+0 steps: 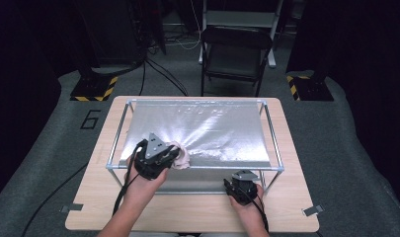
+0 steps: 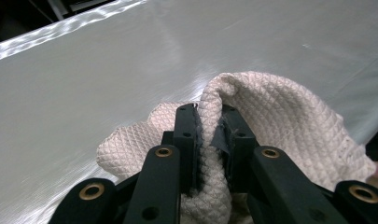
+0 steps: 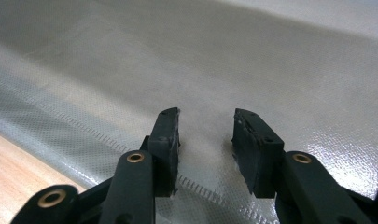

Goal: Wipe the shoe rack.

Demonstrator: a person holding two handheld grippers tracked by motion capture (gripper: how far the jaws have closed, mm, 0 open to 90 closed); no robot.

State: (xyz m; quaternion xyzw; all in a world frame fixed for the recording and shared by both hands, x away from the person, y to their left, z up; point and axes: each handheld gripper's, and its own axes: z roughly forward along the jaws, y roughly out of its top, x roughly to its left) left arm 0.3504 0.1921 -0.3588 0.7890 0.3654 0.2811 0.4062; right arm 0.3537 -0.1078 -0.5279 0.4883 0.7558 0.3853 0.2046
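Observation:
A cream quilted cloth is bunched up on a silvery sheet. My left gripper is shut on a fold of that cloth, which rises between its jaws. From above, the left gripper sits at the sheet's near left with the cloth showing just right of it. My right gripper stands open with nothing between its jaws, low over the sheet's near edge. From above, that gripper is at the near right of the frame.
A metal tube frame carries the silvery sheet over a light wooden table. A dark folding chair stands beyond the table. Cables trail off the table's near left. Bare wood lies beside the sheet.

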